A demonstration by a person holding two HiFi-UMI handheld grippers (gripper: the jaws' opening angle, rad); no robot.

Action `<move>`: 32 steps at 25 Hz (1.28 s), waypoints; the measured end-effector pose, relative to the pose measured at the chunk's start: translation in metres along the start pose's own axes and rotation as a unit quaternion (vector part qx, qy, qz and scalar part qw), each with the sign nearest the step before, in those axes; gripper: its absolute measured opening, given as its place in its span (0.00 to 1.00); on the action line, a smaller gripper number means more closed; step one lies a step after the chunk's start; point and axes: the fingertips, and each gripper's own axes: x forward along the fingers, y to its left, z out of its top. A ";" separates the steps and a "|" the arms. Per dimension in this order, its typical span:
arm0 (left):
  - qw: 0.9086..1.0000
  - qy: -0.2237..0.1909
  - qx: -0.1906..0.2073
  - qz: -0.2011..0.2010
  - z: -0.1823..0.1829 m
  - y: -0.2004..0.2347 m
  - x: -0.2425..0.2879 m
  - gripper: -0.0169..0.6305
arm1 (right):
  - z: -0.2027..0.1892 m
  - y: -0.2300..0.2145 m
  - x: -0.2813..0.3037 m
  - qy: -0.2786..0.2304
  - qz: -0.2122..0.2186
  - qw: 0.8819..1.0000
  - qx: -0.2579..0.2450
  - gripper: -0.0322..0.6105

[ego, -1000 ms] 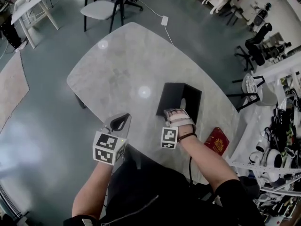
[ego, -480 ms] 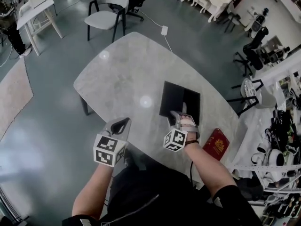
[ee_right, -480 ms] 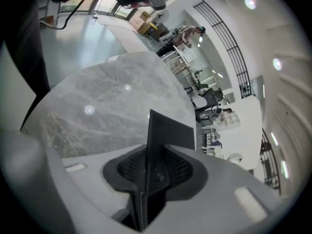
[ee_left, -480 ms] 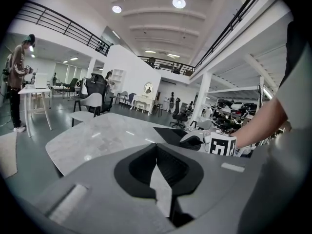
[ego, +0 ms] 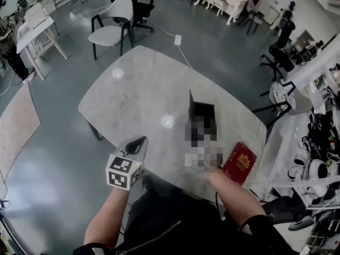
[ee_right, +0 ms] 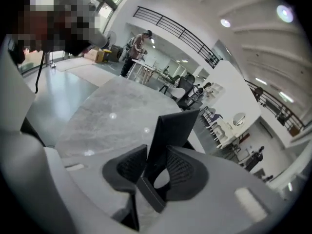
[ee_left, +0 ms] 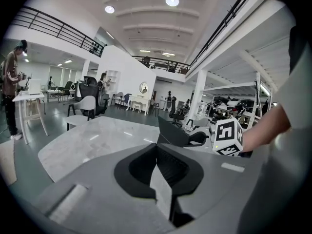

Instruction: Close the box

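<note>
Lid (ee_right: 173,130) has swung upright on the black box (ego: 206,109), pinched by right gripper (ee_right: 155,173); left gripper (ee_left: 156,152) pressed together, empty.

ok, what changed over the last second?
The right gripper, shut on the flat black box lid, has swung it up from lying open on the grey marble table to roughly upright. The left gripper stayed shut and empty; the black box base stayed put.
</note>
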 end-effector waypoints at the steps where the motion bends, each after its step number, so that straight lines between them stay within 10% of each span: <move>1: 1.000 0.001 0.002 -0.002 0.002 -0.008 0.004 0.04 | -0.003 -0.005 -0.006 -0.007 0.009 1.000 0.020 0.23; 21: 1.000 0.007 -0.001 0.017 0.018 -0.078 0.016 0.04 | -0.065 -0.070 -0.059 -0.066 0.083 0.954 0.281 0.22; 32: 1.000 0.022 -0.007 0.013 0.009 -0.093 0.029 0.04 | -0.108 -0.078 -0.049 -0.049 0.121 0.932 0.339 0.22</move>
